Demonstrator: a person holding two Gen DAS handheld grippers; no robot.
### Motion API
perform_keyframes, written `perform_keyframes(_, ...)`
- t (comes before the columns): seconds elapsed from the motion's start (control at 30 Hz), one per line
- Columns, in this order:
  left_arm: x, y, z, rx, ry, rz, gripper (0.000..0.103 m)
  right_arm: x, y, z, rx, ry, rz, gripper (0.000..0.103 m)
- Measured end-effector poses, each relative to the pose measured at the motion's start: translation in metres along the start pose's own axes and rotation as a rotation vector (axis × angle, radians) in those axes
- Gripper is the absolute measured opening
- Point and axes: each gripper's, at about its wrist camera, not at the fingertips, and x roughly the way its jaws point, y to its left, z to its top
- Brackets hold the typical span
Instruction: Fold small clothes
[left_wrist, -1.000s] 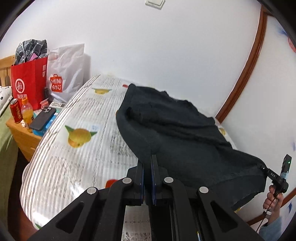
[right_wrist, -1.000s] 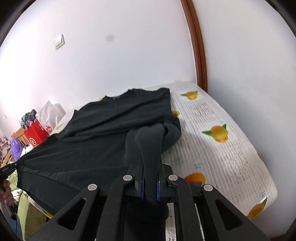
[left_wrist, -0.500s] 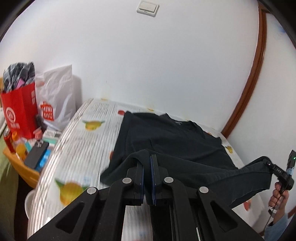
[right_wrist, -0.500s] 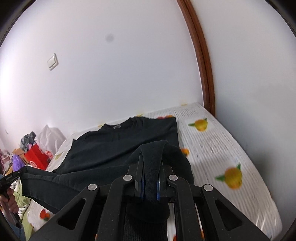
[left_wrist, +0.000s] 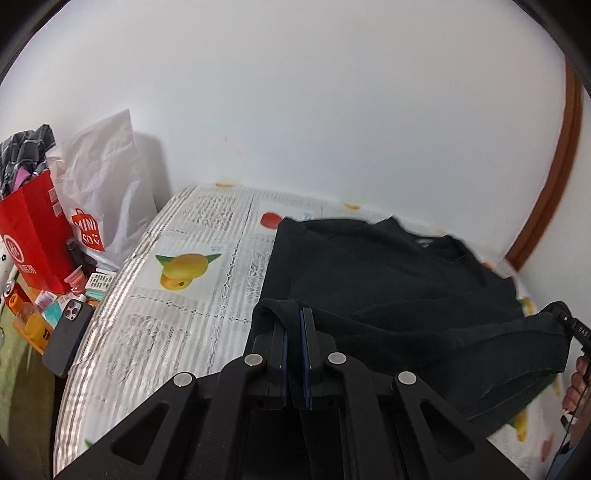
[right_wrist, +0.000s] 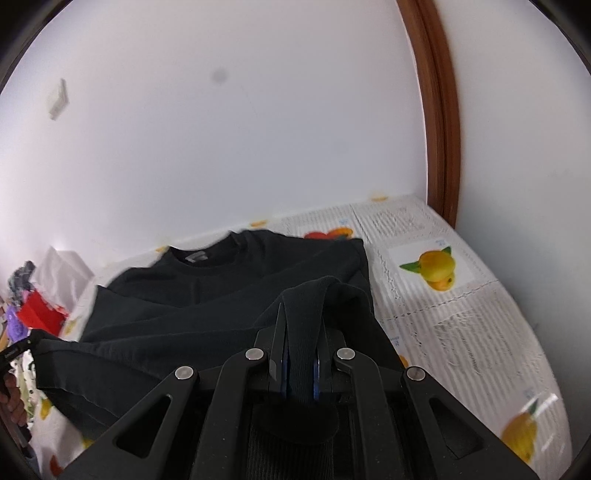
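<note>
A black long-sleeved top (left_wrist: 388, 280) (right_wrist: 229, 295) lies on the fruit-print table cover, collar toward the wall. Its near hem is lifted and carried over the body of the top. My left gripper (left_wrist: 294, 314) is shut on the hem's left corner. My right gripper (right_wrist: 300, 317) is shut on the right corner, where ribbed fabric bulges up between the fingers. Each gripper shows at the edge of the other's view, the right gripper (left_wrist: 576, 328) at far right and the left gripper (right_wrist: 14, 350) at far left, with the hem stretched between them.
The fruit-print cover (left_wrist: 192, 295) (right_wrist: 461, 317) runs to the white wall. Left of it stand a red paper bag (left_wrist: 33, 236), a white shopping bag (left_wrist: 103, 192) and a side table holding a dark phone (left_wrist: 68, 332) and bottles. A brown door frame (right_wrist: 439, 110) rises on the right.
Both grippers have carried the hem forward toward the collar, so the top now lies doubled over itself. The wall and the bags have drawn closer in both views.
</note>
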Motion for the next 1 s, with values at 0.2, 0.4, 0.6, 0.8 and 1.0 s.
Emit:
perform_keyframes(0.2,0.034,-0.001,-0.003,0.006,0.063,0.025,0.009,0.051,-0.01,-0.009,0.028,0.1,-0.05,0.009)
perform_keyframes(0.4,0.028,0.002,0.001,-0.001,0.105,-0.026,0.014,0.043,-0.008,-0.005,0.028,0.154,-0.041,0.024)
perform_keyframes(0.6,-0.009,0.017,-0.012,-0.009,0.099,-0.08,0.05,-0.026,-0.019,-0.017,-0.039,0.093,-0.068,0.048)
perform_keyframes(0.8,-0.02,0.04,-0.047,-0.014,0.157,-0.092,0.055,-0.047,-0.055,-0.05,0.019,0.168,-0.086,0.048)
perform_keyframes(1.0,0.004,0.053,-0.061,-0.071,0.225,-0.123,0.056,-0.025,-0.066,-0.066,0.123,0.206,-0.035,0.048)
